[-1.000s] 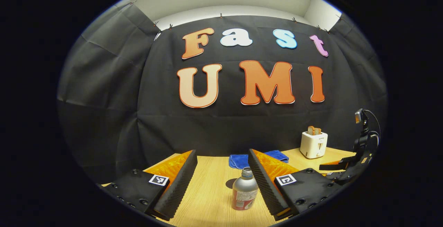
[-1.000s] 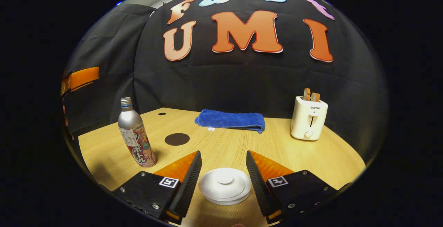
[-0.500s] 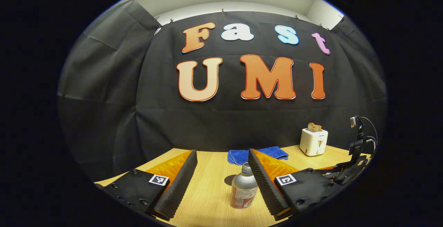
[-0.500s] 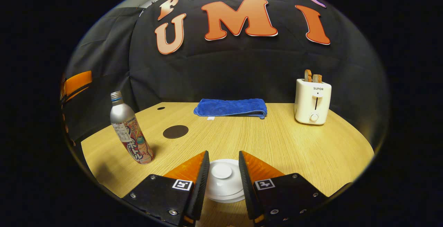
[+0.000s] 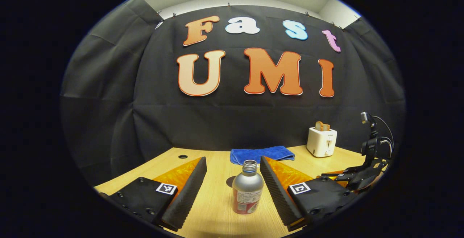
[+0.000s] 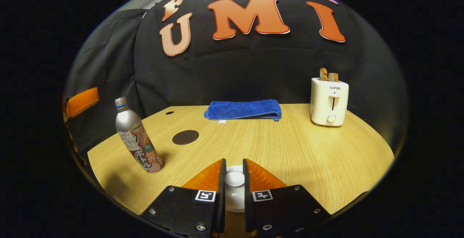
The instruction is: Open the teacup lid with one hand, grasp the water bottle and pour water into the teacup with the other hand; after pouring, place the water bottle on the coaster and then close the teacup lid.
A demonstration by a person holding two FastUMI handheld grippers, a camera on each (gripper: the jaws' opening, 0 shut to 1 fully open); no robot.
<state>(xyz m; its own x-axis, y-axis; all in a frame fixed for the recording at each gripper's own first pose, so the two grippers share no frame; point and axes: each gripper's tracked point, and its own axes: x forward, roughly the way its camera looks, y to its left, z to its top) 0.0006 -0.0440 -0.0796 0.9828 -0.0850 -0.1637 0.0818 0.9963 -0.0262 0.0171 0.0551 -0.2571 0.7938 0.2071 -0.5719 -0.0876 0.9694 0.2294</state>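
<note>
While the right tool [image 6: 234,180] pinches the teacup lid [image 6: 234,178] knob, the left tool [image 5: 232,185], jaws wide, straddles the water bottle [image 5: 247,192], so lifting comes next, I reckon.

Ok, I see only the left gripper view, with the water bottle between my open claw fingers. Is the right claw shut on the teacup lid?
Observer: Yes. In the right gripper view the right claw has both fingers pressed against the knob of the white teacup lid.
Operator: And where is the coaster for the bottle?
Observer: The dark round coaster lies flat on the table, beyond the water bottle, between it and the blue towel. Nothing stands on it.
</note>
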